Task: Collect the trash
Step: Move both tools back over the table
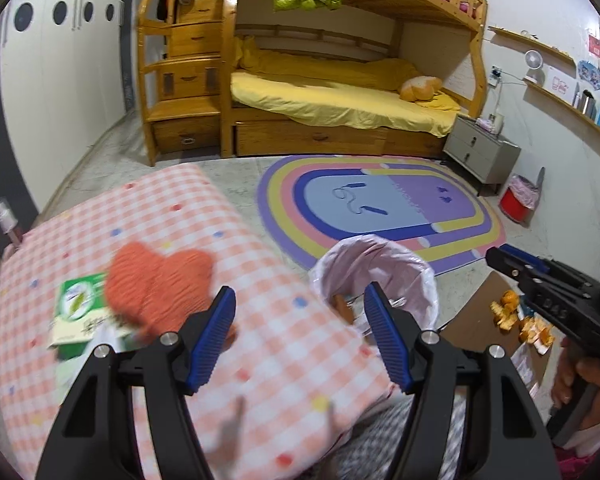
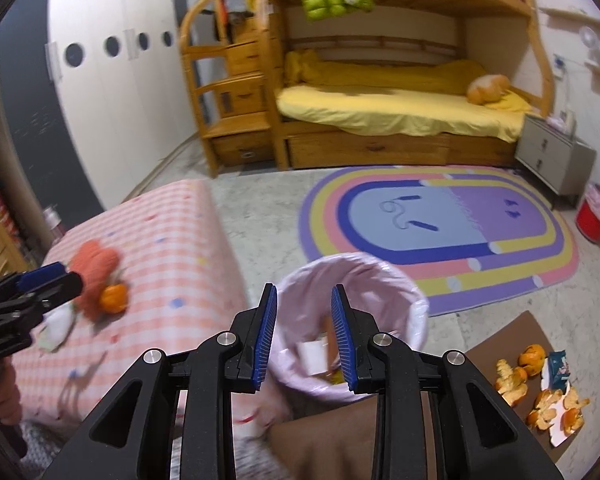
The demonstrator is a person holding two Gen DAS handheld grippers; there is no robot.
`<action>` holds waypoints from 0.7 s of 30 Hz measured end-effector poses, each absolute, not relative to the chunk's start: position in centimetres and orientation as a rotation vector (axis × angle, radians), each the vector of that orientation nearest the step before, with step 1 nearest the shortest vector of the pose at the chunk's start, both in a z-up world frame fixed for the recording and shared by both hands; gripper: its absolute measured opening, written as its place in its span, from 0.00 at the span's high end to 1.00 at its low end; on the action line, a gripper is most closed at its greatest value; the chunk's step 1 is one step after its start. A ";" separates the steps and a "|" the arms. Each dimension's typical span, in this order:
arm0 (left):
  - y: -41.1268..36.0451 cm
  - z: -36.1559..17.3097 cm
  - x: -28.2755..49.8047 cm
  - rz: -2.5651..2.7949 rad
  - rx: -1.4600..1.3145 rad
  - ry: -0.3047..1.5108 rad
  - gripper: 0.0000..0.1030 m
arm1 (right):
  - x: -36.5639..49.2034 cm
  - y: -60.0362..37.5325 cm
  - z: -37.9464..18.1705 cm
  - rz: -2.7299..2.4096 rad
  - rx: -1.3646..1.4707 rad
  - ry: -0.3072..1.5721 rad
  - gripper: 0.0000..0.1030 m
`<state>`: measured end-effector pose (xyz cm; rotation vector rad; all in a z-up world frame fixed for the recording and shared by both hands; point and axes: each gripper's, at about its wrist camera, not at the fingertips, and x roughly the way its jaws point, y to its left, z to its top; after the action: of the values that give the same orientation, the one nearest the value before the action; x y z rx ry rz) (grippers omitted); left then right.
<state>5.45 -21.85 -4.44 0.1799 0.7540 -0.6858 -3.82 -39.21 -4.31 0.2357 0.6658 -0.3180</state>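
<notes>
A bin with a pale pink liner [image 1: 374, 276] [image 2: 354, 308] stands on the floor beside the pink checked bed; it holds scraps and a white piece. My left gripper [image 1: 300, 320] is open and empty above the bed edge, next to the bin. My right gripper [image 2: 304, 320] is open and empty, right above the bin's mouth. On the bed lie an orange heart cushion [image 1: 160, 284] [image 2: 94, 276], a green and white packet [image 1: 78, 312] and an orange [image 2: 114, 298]. Orange peels [image 2: 540, 388] [image 1: 520, 320] and a teal wrapper [image 2: 560, 368] lie on a brown board.
A rainbow rug [image 1: 380, 208] covers the floor beyond the bin. A wooden bunk bed [image 1: 340, 100] with yellow bedding stands at the back, a grey nightstand [image 1: 480, 152] and a red bin [image 1: 518, 200] to its right. White wardrobe at left.
</notes>
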 end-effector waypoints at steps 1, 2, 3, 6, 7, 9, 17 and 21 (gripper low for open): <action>-20.8 -4.4 5.0 -0.660 0.186 0.747 0.37 | -3.8 -38.5 -4.2 -0.302 0.231 0.671 0.71; -20.2 -4.4 4.8 -0.644 0.189 0.747 0.37 | -3.7 -37.4 -4.0 -0.277 0.223 0.678 0.71; -19.3 -4.4 4.6 -0.620 0.192 0.748 0.37 | -3.5 -36.7 -3.9 -0.264 0.216 0.684 0.71; -16.4 -4.7 4.0 -0.561 0.174 0.755 0.36 | -3.3 -34.0 -3.6 -0.180 0.201 0.688 0.71; -15.3 -4.8 3.9 -0.538 0.165 0.759 0.36 | -3.2 -33.0 -3.3 -0.140 0.201 0.678 0.71; -13.3 -5.1 4.0 -0.498 0.152 0.770 0.35 | -2.5 -30.8 -3.1 -0.085 0.177 0.685 0.71; -6.0 -6.4 4.7 -0.326 0.086 0.817 0.32 | 0.3 -25.4 -3.6 0.014 0.104 0.731 0.64; -3.3 -7.0 5.3 -0.271 0.065 0.828 0.23 | 2.0 -23.4 -3.9 0.044 0.054 0.737 0.58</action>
<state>5.26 -3.33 -7.00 0.0651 0.8282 -0.2712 1.98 -23.35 -3.88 0.0537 0.7373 0.0442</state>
